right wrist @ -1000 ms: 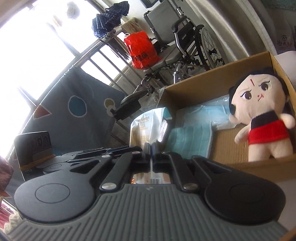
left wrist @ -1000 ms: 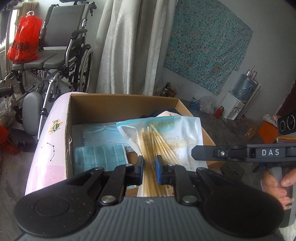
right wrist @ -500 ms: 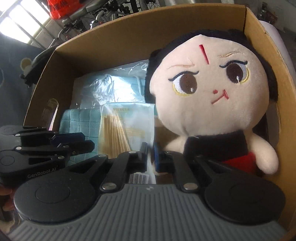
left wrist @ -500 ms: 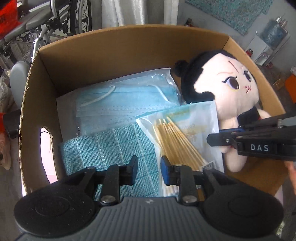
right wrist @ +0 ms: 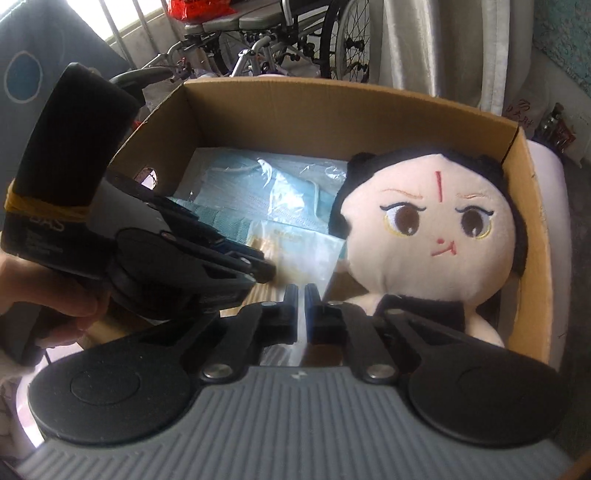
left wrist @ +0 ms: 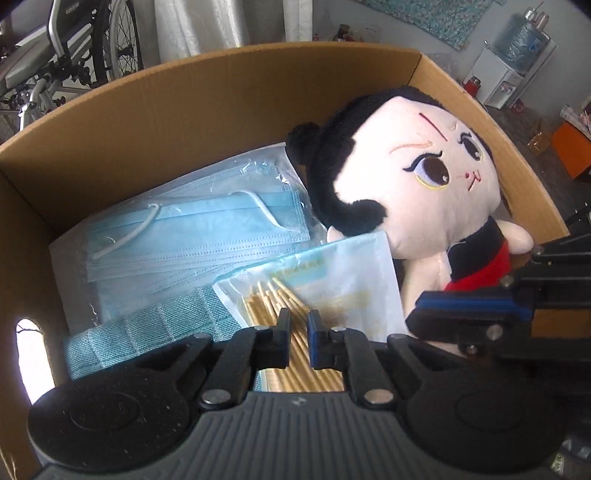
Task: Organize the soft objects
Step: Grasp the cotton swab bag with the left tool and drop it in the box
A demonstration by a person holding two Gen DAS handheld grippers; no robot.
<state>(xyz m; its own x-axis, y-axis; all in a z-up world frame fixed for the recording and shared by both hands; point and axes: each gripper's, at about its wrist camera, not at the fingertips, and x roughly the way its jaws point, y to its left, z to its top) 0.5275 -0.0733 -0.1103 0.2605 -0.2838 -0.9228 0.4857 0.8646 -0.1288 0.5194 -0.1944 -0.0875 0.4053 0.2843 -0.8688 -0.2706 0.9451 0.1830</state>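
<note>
A cardboard box holds a plush doll with black hair and a red skirt, upright at its right. A pack of blue face masks lies at the back left. A teal cloth is in front of the pack. A bag of cotton swabs rests between cloth and doll. My left gripper hovers over the swabs, jaws closing to a slit with nothing pinched. My right gripper is closing at the bag's right corner, beside the doll.
The box stands on a pale pink surface. A wheelchair and curtains stand behind it. A water dispenser is far right. A hand holds the left gripper at the box's left wall.
Both grippers tilted down and sank into the box. The swab bag, carried between them before, now lies in the box against the doll. The left jaws widened, then narrowed again.
</note>
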